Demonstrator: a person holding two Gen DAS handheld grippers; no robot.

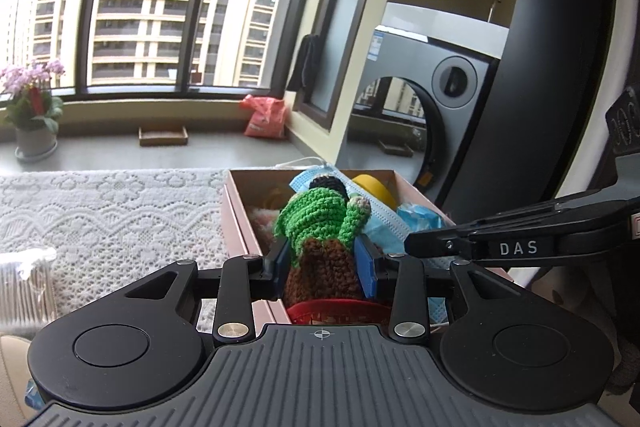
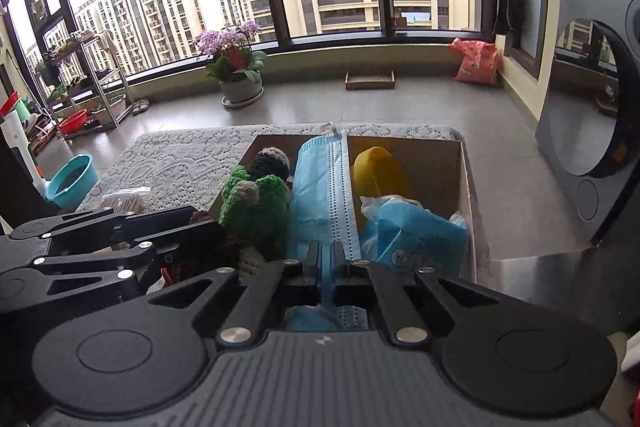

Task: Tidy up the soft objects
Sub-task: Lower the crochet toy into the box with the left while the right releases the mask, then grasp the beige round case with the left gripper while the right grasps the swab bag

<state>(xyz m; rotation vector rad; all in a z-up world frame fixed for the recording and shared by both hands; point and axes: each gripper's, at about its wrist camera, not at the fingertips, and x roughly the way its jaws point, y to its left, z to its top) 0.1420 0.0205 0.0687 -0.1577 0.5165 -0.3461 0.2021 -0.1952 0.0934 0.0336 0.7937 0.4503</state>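
A crocheted doll [image 1: 320,227] with a green top, brown skirt and black hair stands upright between the blue pads of my left gripper [image 1: 325,267], which is shut on its skirt over the left part of a cardboard box [image 1: 240,223]. My right gripper [image 2: 325,269] is shut on a blue face mask [image 2: 320,183] that stretches away along the box's divider. In the right wrist view the doll [image 2: 256,203] sits just left of the mask, with the left gripper [image 2: 212,233] behind it. The right gripper's tip [image 1: 412,245] reaches in from the right beside the doll.
The box's right compartment [image 2: 466,179] holds a yellow object [image 2: 380,171] and a blue plastic bag [image 2: 416,231]. A red basket [image 1: 340,311] lies under the doll. A lace cloth [image 1: 112,211] covers the table, with a packet of cotton swabs [image 2: 124,201] on it. A washing machine [image 2: 592,115] stands to the right.
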